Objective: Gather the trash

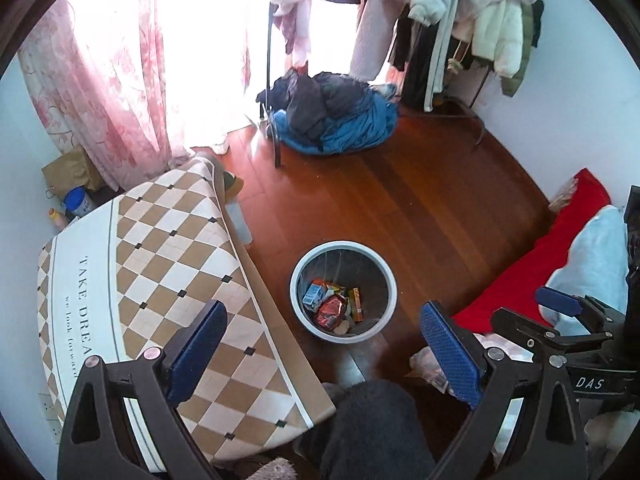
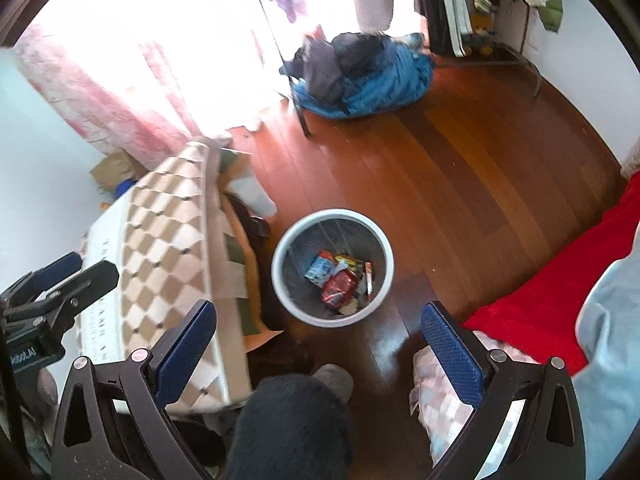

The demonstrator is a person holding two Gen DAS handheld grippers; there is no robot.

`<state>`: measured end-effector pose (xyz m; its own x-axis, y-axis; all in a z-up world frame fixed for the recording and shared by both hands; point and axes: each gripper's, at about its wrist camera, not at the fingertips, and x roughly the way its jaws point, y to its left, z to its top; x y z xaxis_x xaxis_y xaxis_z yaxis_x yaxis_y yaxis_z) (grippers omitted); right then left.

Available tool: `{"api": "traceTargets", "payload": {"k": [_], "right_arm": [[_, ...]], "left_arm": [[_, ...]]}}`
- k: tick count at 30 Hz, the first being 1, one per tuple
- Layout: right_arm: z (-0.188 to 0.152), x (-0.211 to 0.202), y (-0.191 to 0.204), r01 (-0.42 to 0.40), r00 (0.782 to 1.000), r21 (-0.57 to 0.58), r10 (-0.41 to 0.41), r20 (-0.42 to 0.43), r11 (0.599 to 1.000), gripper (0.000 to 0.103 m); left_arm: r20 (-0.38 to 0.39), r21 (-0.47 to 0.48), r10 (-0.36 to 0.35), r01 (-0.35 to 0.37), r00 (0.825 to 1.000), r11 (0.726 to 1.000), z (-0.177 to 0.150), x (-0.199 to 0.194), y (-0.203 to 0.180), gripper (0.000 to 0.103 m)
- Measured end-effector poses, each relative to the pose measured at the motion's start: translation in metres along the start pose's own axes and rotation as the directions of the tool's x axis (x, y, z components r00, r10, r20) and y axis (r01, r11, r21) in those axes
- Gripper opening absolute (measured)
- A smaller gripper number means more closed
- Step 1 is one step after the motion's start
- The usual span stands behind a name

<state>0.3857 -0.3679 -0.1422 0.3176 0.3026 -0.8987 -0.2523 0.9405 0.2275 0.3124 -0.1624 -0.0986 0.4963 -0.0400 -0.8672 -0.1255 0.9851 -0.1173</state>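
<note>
A round white-rimmed waste bin (image 1: 298,280) (image 2: 280,280) stands on the wooden floor. Inside lie several wrappers: a red packet (image 1: 330,312) (image 2: 339,288), a blue-and-white carton (image 1: 313,297) (image 2: 320,271) and an orange box (image 1: 355,302). My left gripper (image 1: 324,344) hangs open high above the bin, nothing between its blue pads (image 1: 450,352). My right gripper (image 2: 320,344) is also wide open and empty above the bin, with blue pads (image 2: 448,352). The right gripper also shows at the right edge of the left wrist view (image 1: 560,312), and the left gripper at the left edge of the right wrist view (image 2: 56,280).
A table under a checked brown-and-white cloth (image 1: 160,264) (image 2: 168,256) stands left of the bin. A red blanket (image 1: 552,248) (image 2: 560,280) lies on the right. A pile of blue and dark clothes (image 1: 336,116) (image 2: 360,76) sits by a clothes rack. A dark fuzzy trouser leg (image 1: 372,432) (image 2: 292,432) is below.
</note>
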Motion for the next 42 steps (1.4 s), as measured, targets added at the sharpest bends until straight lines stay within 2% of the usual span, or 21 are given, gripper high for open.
{"api": "traceTargets", "payload": {"k": [7,17,27,36,38,42], "right_arm": [[-0.013,-0.059,0.021,-0.067,0.997,-0.037,0.068,0.023,0.997,0.103],[-0.026,-0.104,0.037,-0.142,0.99,-0.071,0.142,0.0,0.987,0.103],[-0.033,-0.123,0.061,-0.176,0.984,-0.127,0.174,-0.02,0.976,0.103],[-0.036,-0.13,0.064,-0.184,0.983,-0.142,0.182,-0.03,0.972,0.103],[-0.036,-0.13,0.065,-0.187,0.982,-0.139,0.184,-0.032,0.973,0.103],[-0.038,-0.132,0.066,-0.176,0.984,-0.145,0.173,-0.03,0.974,0.103]], "left_arm": [[0.011,-0.024,-0.054,0.054,0.999,0.998,-0.012,-0.033,0.007,0.099],[0.006,-0.047,-0.094,0.095,0.996,0.994,-0.03,-0.065,0.014,0.099],[0.03,-0.069,-0.115,0.117,0.993,0.991,-0.036,-0.087,0.02,0.099],[0.028,-0.06,-0.13,0.132,0.991,0.989,-0.038,-0.094,0.017,0.099],[0.029,-0.06,-0.136,0.138,0.99,0.989,-0.038,-0.096,0.016,0.103],[0.033,-0.069,-0.144,0.146,0.989,0.987,-0.038,-0.098,0.016,0.103]]}}
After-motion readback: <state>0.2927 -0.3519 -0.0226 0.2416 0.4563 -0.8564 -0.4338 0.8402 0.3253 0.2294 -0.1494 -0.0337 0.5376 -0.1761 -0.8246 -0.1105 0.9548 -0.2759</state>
